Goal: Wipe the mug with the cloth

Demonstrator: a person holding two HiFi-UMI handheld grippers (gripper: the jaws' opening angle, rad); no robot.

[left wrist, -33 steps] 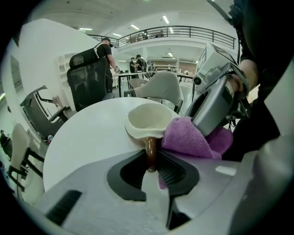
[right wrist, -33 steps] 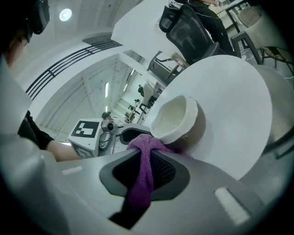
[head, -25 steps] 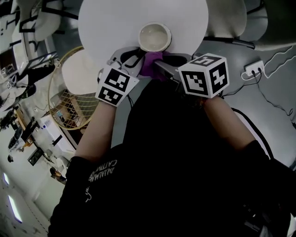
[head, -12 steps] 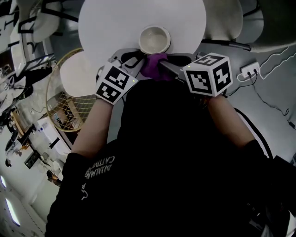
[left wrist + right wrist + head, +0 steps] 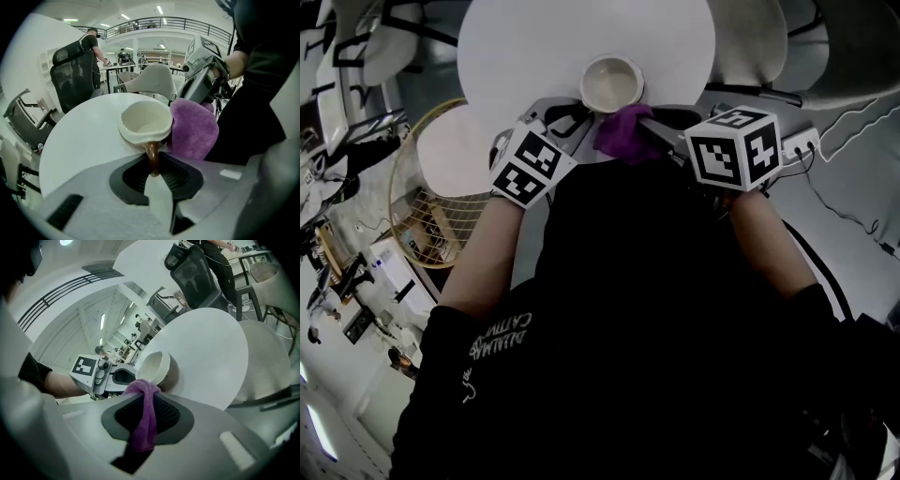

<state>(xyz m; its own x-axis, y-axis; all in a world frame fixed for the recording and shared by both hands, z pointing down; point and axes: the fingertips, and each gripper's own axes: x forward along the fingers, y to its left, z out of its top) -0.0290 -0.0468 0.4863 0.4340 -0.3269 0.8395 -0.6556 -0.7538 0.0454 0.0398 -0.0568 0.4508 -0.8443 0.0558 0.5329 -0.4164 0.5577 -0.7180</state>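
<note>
At the table (image 5: 516,56) edge, my left gripper (image 5: 152,164) gripped the mug (image 5: 612,82) by its handle (image 5: 151,155). My right gripper (image 5: 143,425), clamped on the cloth (image 5: 623,133), had slid it rightward along the mug's side: wiping was under way, the far side likely undone.

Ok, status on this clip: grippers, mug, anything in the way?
Left gripper shut on handle of mug. Right gripper shut on purple cloth, cloth against mug's side. Nothing blocking in view.

Overhead, plus opposed close-ups on mug (image 5: 612,82)
</note>
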